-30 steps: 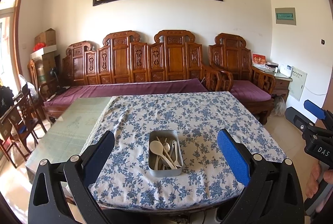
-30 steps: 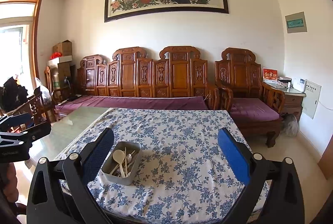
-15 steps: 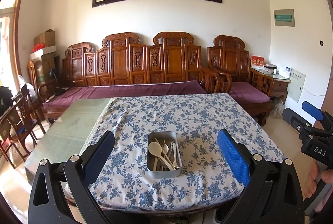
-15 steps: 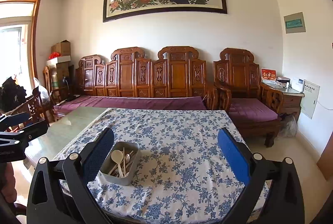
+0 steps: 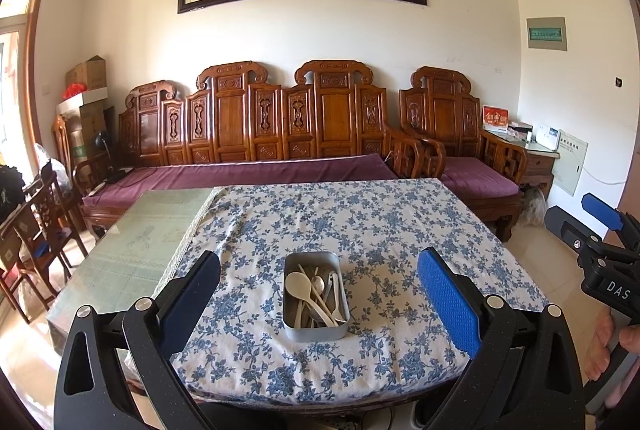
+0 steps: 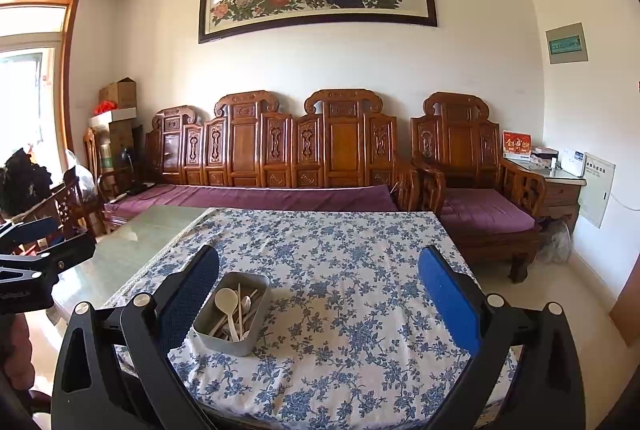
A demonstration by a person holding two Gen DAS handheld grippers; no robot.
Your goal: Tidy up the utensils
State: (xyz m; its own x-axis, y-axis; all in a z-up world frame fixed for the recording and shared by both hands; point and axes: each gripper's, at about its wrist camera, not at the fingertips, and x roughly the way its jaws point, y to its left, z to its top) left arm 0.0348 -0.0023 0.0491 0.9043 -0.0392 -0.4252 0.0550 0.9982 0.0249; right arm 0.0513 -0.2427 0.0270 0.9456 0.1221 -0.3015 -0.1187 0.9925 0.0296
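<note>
Left gripper (image 5: 318,306) was held wide open and empty, its blue-padded fingers (image 5: 448,304) spread above the near edge of the table (image 5: 132,242), clear of everything on it. Directly ahead of it, centred in the gap between the fingers, sat the metal tin (image 5: 315,296) on the blue floral tablecloth (image 5: 360,226). Tin contained the utensils loose and crossed over one another: a cream plastic spoon (image 5: 299,284) bowl-up on the left side, a metal spoon (image 5: 318,283) beside it, several thin handles to the right; exact count could not be read. Right gripper (image 6: 318,304) was likewise spread open, holding nothing, also short of the table edge. From its camera the tin (image 6: 232,312) lay ahead and left, just beside the left finger (image 6: 188,300), which overlapped the tin's corner in view; contact could not be determined. Person's hand (image 5: 612,342) was visible on the right gripper's handle, right of the left gripper.
</note>
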